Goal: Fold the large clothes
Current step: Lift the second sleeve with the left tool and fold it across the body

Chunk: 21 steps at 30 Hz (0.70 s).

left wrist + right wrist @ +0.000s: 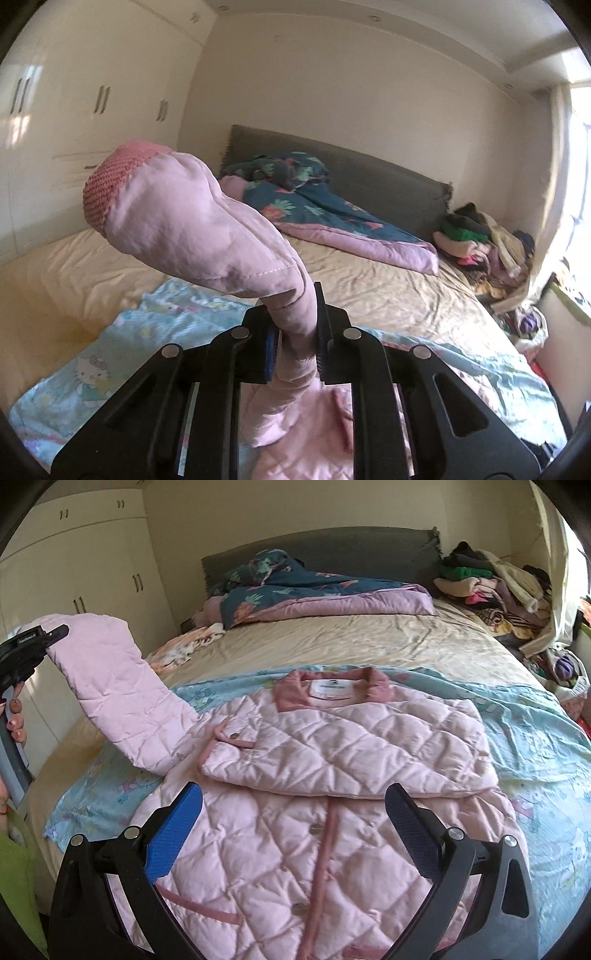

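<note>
We held the jacket (332,775) on the bed (332,642) with our left claw (295,332) clamped on its raised sleeve (207,229), our right claw (291,834) wide open and empty above it

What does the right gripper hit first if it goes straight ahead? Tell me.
Most likely the pink quilted jacket: the right gripper, jaws open and empty, points down at its buttoned front on the bed, near the folded-over sleeve. Depth is hard to judge.

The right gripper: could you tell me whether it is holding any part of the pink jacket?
No, the right gripper hangs open above the pink jacket, its pads apart and clear of the fabric.
</note>
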### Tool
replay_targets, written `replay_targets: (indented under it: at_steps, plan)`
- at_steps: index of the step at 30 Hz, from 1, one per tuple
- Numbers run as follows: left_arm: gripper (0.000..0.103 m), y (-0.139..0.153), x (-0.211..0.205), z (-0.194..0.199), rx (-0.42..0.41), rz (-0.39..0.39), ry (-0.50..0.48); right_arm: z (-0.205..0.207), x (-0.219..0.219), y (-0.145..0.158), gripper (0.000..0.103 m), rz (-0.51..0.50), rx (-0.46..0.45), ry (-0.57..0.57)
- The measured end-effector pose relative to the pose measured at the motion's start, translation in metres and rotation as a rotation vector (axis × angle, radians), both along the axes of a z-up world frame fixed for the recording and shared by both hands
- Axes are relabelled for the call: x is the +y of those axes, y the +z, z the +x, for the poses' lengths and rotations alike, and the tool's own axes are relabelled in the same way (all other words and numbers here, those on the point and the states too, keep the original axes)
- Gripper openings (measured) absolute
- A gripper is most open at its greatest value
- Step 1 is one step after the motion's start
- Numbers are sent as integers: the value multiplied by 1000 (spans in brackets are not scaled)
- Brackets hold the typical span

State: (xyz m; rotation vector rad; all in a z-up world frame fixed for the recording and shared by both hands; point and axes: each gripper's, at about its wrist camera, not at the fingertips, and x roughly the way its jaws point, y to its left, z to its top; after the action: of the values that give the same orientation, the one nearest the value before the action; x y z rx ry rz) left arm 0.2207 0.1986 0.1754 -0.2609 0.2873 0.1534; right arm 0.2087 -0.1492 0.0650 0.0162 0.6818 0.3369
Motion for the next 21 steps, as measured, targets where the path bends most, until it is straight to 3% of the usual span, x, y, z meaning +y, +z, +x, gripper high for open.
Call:
replay_targets:
  at_steps: [21]
  plan:
    - [8,-24,-104,17,82,85,-214,-12,-62,0,99,60,3,-108]
